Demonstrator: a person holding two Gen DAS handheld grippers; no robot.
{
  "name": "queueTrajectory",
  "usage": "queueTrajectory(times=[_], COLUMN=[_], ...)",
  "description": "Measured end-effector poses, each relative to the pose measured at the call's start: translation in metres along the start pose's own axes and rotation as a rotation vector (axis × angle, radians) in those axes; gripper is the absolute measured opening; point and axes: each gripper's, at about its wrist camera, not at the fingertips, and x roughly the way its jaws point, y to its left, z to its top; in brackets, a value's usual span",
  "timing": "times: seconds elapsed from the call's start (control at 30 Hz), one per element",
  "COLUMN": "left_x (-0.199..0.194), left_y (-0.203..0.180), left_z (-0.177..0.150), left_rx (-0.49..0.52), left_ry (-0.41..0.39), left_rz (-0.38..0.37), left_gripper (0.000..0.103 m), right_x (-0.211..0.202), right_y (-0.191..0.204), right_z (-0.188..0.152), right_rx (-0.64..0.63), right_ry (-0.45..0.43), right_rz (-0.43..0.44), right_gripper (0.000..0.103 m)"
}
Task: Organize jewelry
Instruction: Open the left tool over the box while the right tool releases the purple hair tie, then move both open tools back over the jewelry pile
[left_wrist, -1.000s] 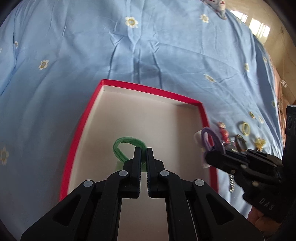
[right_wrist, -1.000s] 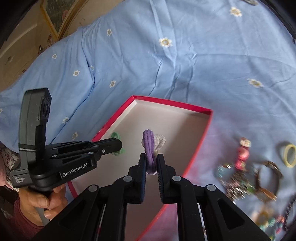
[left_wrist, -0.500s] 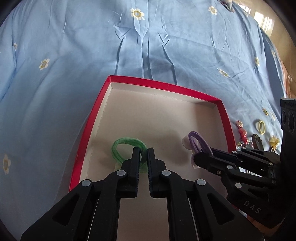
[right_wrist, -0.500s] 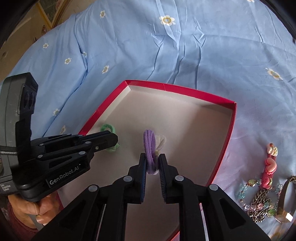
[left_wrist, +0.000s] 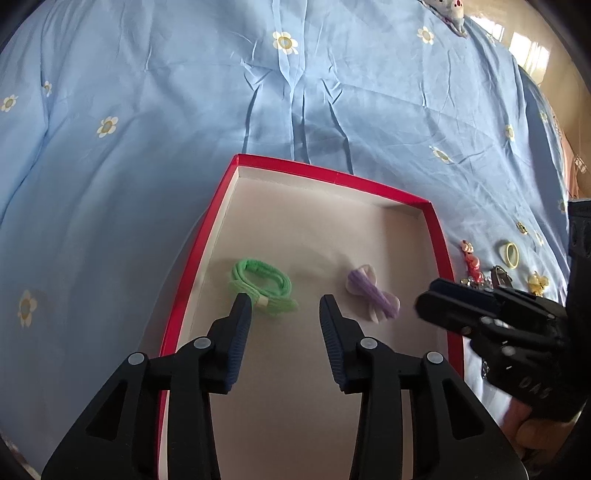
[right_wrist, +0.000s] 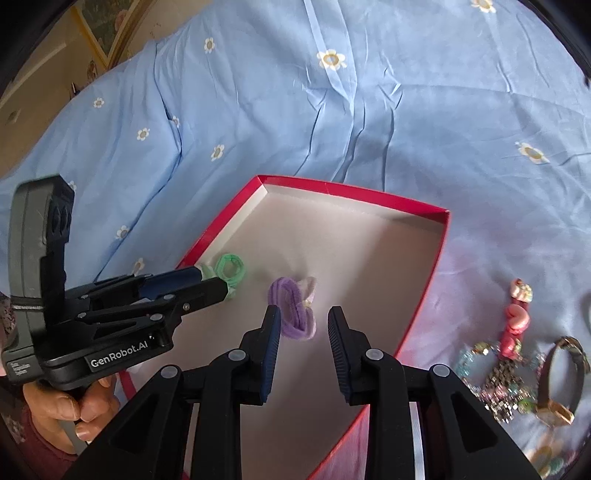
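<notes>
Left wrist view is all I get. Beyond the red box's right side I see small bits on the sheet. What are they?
Observer: The right wrist view shows a heap of beaded jewelry lying on the blue sheet.
Operator: Anything bigger there?
Observer: A wristwatch lies just right of that heap.
Operator: And the dark thing on my right?
Observer: That is the right hand-held gripper, jaws open, just above the purple hair tie in the red box.
</notes>
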Motion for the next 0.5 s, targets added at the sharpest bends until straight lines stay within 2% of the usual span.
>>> queueTrajectory(times=[0.27,0.5], left_x=[-0.016,-0.028], left_y=[-0.01,-0.032], left_z=[-0.012,-0.022], left_rx=[-0.023,-0.038], left_ry=[-0.008,-0.013], left_rz=[-0.028,-0.09], left_gripper=[0.037,0.037], right_x=[-0.037,-0.071], right_y=[-0.008,-0.027], right_z=[-0.012,-0.029], right_rx=[0.035,0.08], right_ry=[-0.051,-0.091], right_rz=[-0.007,-0.041], right_gripper=[0.032,0.038])
